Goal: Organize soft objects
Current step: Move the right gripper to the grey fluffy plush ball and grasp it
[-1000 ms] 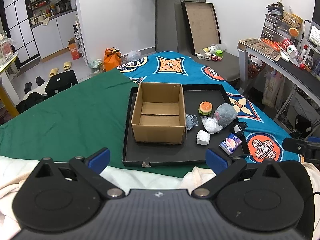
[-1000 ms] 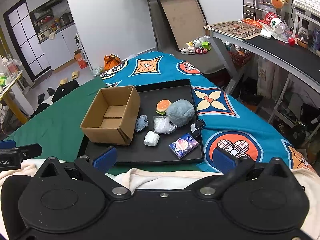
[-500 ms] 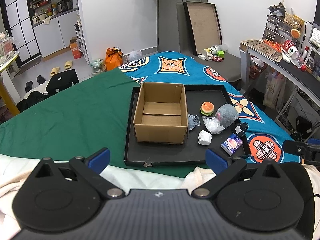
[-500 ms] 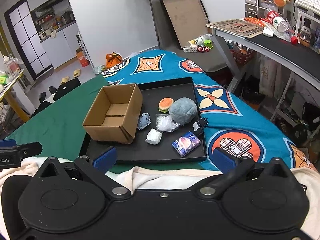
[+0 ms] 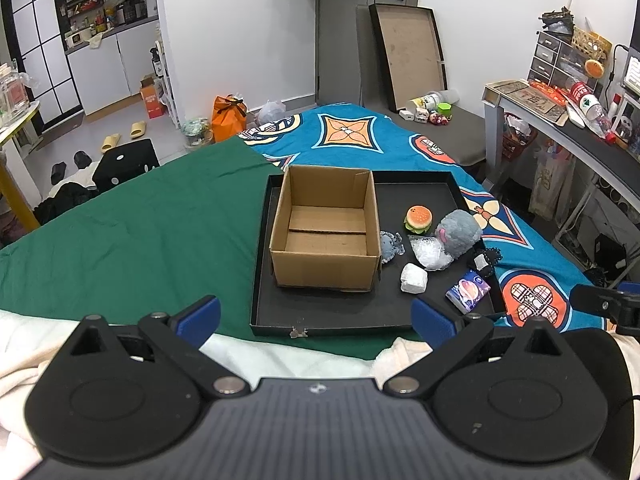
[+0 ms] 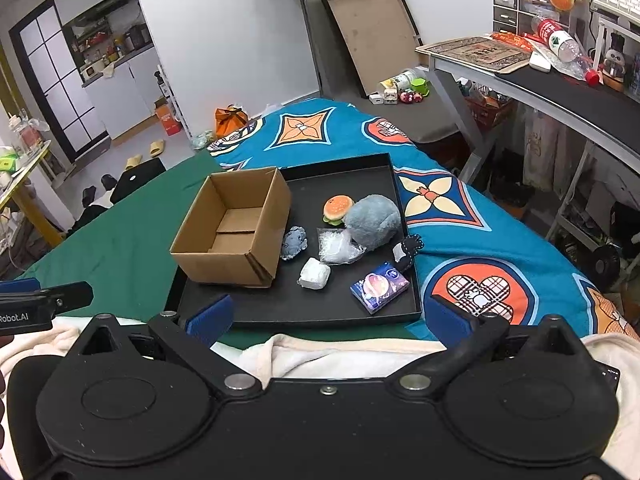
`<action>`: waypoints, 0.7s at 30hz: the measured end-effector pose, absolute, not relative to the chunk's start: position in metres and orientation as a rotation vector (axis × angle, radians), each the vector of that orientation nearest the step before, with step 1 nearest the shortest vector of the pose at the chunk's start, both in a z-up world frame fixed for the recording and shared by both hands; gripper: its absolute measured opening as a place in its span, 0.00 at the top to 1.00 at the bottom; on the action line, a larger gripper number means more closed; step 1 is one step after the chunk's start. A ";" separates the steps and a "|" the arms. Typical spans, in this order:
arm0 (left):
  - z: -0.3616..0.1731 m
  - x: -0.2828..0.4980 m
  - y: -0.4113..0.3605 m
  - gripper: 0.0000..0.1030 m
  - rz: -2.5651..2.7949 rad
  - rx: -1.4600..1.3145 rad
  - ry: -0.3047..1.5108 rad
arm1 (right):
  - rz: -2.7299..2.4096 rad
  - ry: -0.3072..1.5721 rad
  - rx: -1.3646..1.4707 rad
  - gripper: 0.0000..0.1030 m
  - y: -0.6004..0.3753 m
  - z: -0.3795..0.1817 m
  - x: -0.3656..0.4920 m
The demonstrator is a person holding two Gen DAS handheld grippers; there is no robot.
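Sitting on a black tray (image 5: 276, 320) on the bed, an empty cardboard box (image 5: 326, 232) stands leftmost, then a small blue plush (image 5: 389, 243), a burger toy (image 5: 418, 219), a crinkly clear bag (image 5: 430, 251) and a fuzzy grey plush (image 5: 460, 232) (all untouched). Both the left claw (image 5: 316, 316) and right claw (image 6: 328, 316) hang released, well short of the tray.

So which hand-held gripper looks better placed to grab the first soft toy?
Probably the right hand-held gripper: open, facing the toys such as the grey plush. The left hand-held gripper faces the cardboard box.
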State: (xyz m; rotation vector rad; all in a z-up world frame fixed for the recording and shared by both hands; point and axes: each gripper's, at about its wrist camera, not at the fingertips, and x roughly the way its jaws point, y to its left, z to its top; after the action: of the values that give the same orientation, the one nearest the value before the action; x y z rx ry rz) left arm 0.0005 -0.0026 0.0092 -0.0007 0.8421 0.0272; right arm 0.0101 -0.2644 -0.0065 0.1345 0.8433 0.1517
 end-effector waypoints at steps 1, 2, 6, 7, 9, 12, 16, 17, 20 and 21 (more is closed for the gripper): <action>0.009 0.002 -0.002 0.02 0.027 0.002 0.842 | 0.150 0.842 0.133 0.00 -0.264 -0.007 0.011; 0.008 0.004 -0.002 0.02 0.028 0.004 0.842 | 0.149 0.842 0.132 0.00 -0.264 -0.008 0.012; 0.006 0.013 0.002 0.02 0.032 0.001 0.844 | 0.143 0.840 0.144 0.00 -0.266 -0.010 0.015; 0.005 0.015 0.003 0.02 0.033 -0.001 0.844 | 0.149 0.837 0.144 0.00 -0.266 -0.010 0.016; 0.002 0.021 0.005 0.02 0.038 -0.006 0.847 | 0.161 0.830 0.141 0.00 -0.265 -0.010 0.018; -0.002 0.028 0.007 0.02 0.041 -0.008 0.856 | 0.193 0.828 0.149 0.00 -0.265 -0.011 0.023; -0.006 0.039 0.010 0.02 0.050 -0.013 0.857 | 0.185 0.828 0.140 0.00 -0.263 -0.014 0.032; -0.008 0.042 0.012 0.02 0.053 -0.017 0.857 | 0.186 0.831 0.143 0.00 -0.263 -0.015 0.035; -0.012 0.051 0.016 0.02 0.063 -0.026 0.863 | 0.184 0.840 0.153 0.00 -0.263 -0.019 0.043; -0.013 0.055 0.017 0.02 0.066 -0.028 0.866 | 0.181 0.842 0.153 0.00 -0.263 -0.021 0.046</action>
State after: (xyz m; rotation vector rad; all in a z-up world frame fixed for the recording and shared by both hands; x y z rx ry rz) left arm 0.0547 0.0170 -0.0132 -0.0283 0.8663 0.0664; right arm 0.0462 -0.2634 -0.0206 0.1526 0.8416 0.1808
